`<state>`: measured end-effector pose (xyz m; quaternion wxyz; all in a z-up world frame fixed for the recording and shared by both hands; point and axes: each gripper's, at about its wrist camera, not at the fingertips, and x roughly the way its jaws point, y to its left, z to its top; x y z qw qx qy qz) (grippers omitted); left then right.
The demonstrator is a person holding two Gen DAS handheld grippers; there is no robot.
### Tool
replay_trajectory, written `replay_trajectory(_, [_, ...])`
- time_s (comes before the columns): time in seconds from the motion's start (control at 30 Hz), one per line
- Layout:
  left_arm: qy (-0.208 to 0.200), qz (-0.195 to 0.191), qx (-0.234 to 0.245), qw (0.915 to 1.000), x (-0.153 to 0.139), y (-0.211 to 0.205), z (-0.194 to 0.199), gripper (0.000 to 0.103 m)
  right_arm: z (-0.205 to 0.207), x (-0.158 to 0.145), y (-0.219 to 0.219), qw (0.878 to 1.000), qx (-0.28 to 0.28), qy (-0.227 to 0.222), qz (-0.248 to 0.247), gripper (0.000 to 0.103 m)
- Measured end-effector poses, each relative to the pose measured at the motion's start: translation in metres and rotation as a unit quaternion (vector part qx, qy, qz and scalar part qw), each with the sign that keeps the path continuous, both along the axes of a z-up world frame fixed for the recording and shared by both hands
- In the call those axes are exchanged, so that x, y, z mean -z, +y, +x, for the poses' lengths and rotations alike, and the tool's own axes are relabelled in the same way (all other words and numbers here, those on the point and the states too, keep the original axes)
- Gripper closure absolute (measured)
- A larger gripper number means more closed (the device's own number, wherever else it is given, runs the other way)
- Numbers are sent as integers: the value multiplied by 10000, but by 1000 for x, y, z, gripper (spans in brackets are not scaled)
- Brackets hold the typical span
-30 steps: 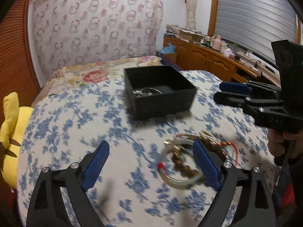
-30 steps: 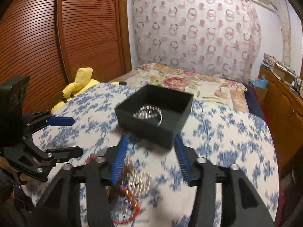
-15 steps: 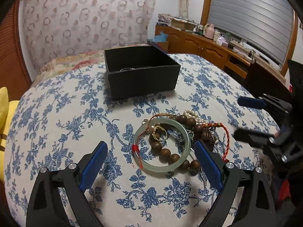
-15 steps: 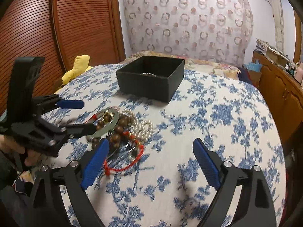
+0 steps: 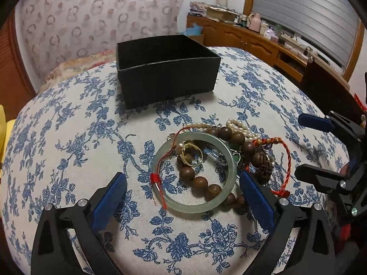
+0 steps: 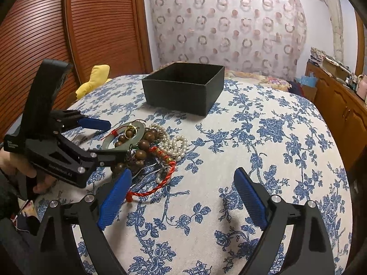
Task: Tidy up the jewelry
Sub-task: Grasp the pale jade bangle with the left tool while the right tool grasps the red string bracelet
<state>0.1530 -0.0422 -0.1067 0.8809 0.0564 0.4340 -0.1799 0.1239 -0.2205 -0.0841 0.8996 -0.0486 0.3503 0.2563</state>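
One tangled heap of jewelry [image 5: 220, 162] lies before you on the blue-flowered bedspread [image 5: 68, 137], short of the black box [image 5: 167, 68] that stands open-topped farther back, apart from the heap. On top sits a pale green jade bangle [image 5: 195, 171] with a red thread wound at one spot; inside its ring lie two gold rings [image 5: 191, 153] and part of a brown wooden bead bracelet [image 5: 206, 183]. White pearls [image 5: 238, 126] and a red braided cord [image 5: 286, 160] trail off toward the far side and your right. The pieces overlap, so lifting one will likely drag its neighbours; the bangle, lying uppermost and rigid, looks the cleanest first pick for the box.

Your left gripper [image 5: 181, 199] hangs angled down over the heap. Its jaws have just been opening further and now stand wide apart, blue pads to either side of the bangle's near edge, the right-hand pad close against the beads; nothing is clamped. Whether that pad touches them cannot be told.

Your right gripper [image 6: 183, 197] waits just beside the heap. Its jaws have just been opening too, and they stand well apart and empty, the left pad near the knot of the red cord.

Beyond the bed: a ring-patterned curtain [image 6: 229, 23], a slatted wooden door [image 6: 91, 23], a yellow plush toy [image 6: 96, 75].
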Motion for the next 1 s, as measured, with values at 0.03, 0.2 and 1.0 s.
replay_trajectory(0.03, [-7, 55, 5, 10000, 0, -2, 0, 8, -1, 0, -1, 10000, 14, 7, 17, 11])
replay_trajectory(0.2, [-9, 86, 24, 10000, 1, -1, 1, 8, 0, 0, -2, 10000, 34, 3, 42, 11])
replay_trajectory(1.0, [-307, -357, -103, 9988, -23, 22, -17, 35, 1, 2, 1, 9999, -89, 109, -15, 27])
